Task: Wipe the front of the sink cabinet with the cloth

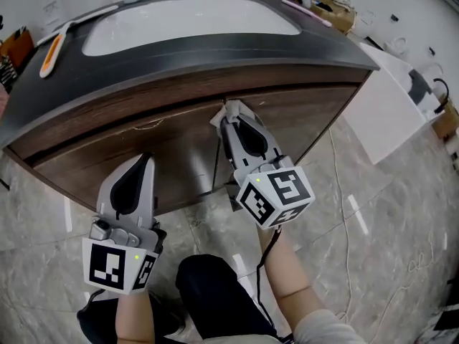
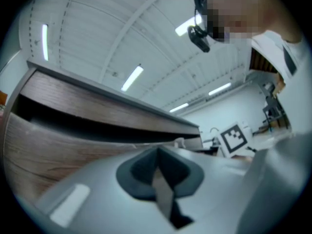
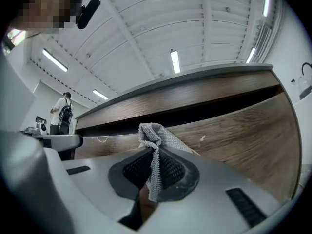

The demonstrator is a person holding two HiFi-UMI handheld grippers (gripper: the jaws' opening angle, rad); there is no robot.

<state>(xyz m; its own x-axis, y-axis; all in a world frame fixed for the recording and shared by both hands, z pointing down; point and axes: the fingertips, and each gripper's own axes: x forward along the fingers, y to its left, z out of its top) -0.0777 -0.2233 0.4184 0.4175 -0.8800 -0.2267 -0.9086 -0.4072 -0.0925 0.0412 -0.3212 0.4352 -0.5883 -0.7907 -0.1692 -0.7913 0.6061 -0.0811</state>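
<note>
The cabinet (image 1: 172, 145) front showed no wipe marks, so most of the wiping was judged undone. The left gripper (image 1: 140, 167) was closed and empty near the lower door. The right gripper (image 1: 229, 113) was clamped on the cloth (image 3: 155, 138), at the upper door.

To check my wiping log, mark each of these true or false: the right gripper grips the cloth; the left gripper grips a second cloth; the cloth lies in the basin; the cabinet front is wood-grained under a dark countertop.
1. The right gripper grips the cloth. True.
2. The left gripper grips a second cloth. False: its fingers are together with nothing between them.
3. The cloth lies in the basin. False: it is pinched in the right gripper, up at the cabinet front.
4. The cabinet front is wood-grained under a dark countertop. True.
</note>
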